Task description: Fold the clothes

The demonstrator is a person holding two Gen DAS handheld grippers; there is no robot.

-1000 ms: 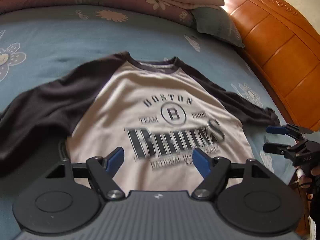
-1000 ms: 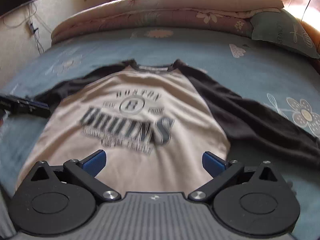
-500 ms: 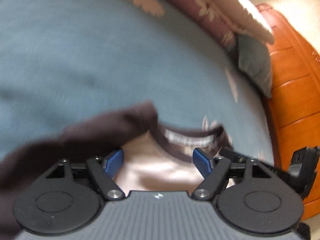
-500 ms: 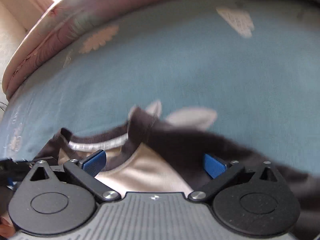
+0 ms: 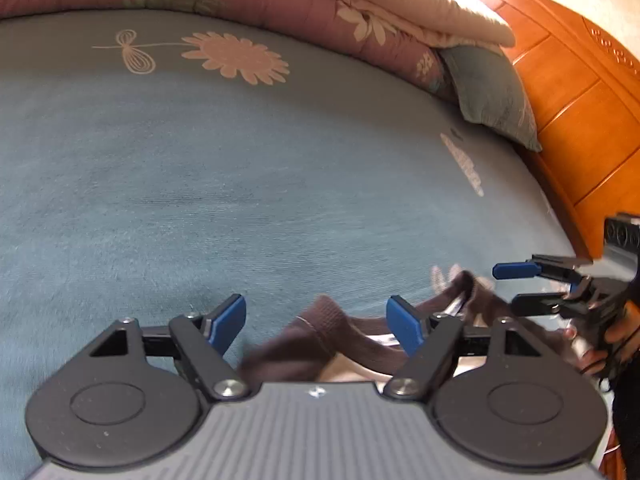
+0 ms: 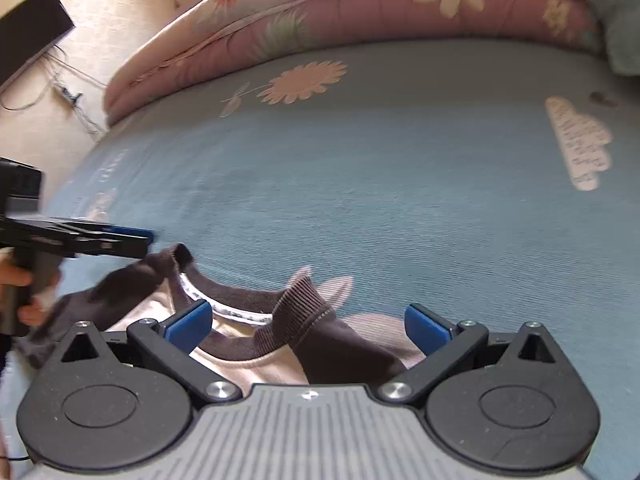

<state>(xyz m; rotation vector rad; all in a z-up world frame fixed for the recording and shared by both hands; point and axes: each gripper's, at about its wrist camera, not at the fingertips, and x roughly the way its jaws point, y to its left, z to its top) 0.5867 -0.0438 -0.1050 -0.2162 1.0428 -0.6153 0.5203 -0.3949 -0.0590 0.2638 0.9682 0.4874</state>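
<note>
I have both grippers over the shirt's neck end on the bed (image 5: 280, 184). My left gripper (image 5: 316, 322) has its jaws standing wide apart, with nothing pinched; the shirt (image 5: 320, 344) bunches up between the blue pads, a dark ribbed bit of collar rising in the gap without touching either pad as far as I can see. My right gripper (image 6: 308, 322) is likewise spread wide and holds nothing; a ribbed dark fold of the shirt (image 6: 304, 320) pokes up between its pads, nearer the left pad, and the cream body shows just under the collar trim. In the left view the right gripper (image 5: 516, 284) sits at the right edge, jaws parted, just beside the collar's far end, with a hand (image 5: 616, 336) on its grip. In the right view the left gripper (image 6: 136, 242) reaches in from the left edge above the shoulder of the shirt. Beyond the shirt the blue sheet lies bare up to a rolled quilt (image 6: 360, 12), with a pillow (image 5: 492, 96) against the wooden headboard (image 5: 580, 92).
</note>
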